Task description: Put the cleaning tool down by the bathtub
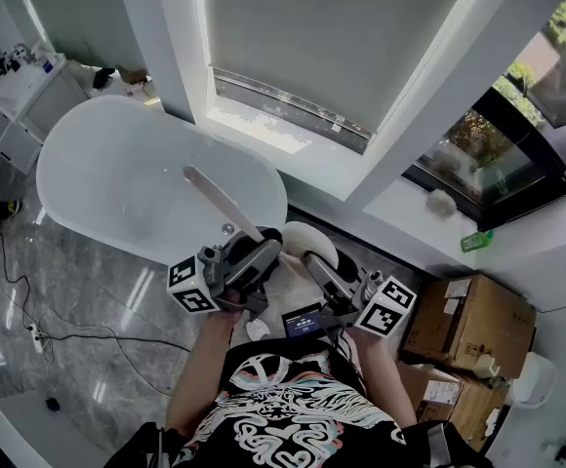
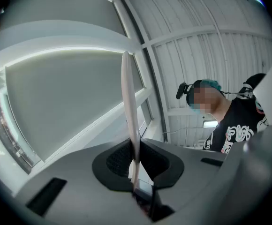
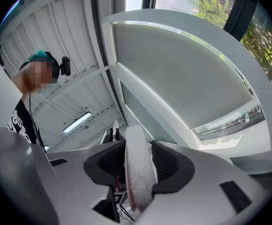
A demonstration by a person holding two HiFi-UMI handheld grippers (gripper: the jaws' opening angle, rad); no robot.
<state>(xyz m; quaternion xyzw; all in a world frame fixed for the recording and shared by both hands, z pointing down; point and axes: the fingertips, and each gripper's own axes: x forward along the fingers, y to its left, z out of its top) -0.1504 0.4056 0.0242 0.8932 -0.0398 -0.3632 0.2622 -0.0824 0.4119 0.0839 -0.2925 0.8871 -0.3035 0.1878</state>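
Note:
The cleaning tool is in two parts here. Its thin white handle [image 1: 220, 200] slants up to the left over the bathtub [image 1: 117, 174], and my left gripper [image 1: 256, 252] is shut on its lower end. In the left gripper view the handle [image 2: 128, 102] rises straight from between the black pads [image 2: 117, 159], which press on it. My right gripper [image 1: 312, 258] is shut on a round white fluffy pad [image 1: 309, 241], beside the left gripper. In the right gripper view the pad [image 3: 138, 170] fills the gap between the jaws. Both grippers are held close to my chest, pointing upward.
Cardboard boxes [image 1: 468, 320] stand at the right. A green bottle [image 1: 476, 241] lies on the white window sill [image 1: 400, 203]. A cable [image 1: 59, 330] runs over the grey marble floor. A white cabinet [image 1: 29, 91] with small items stands beyond the tub's far end.

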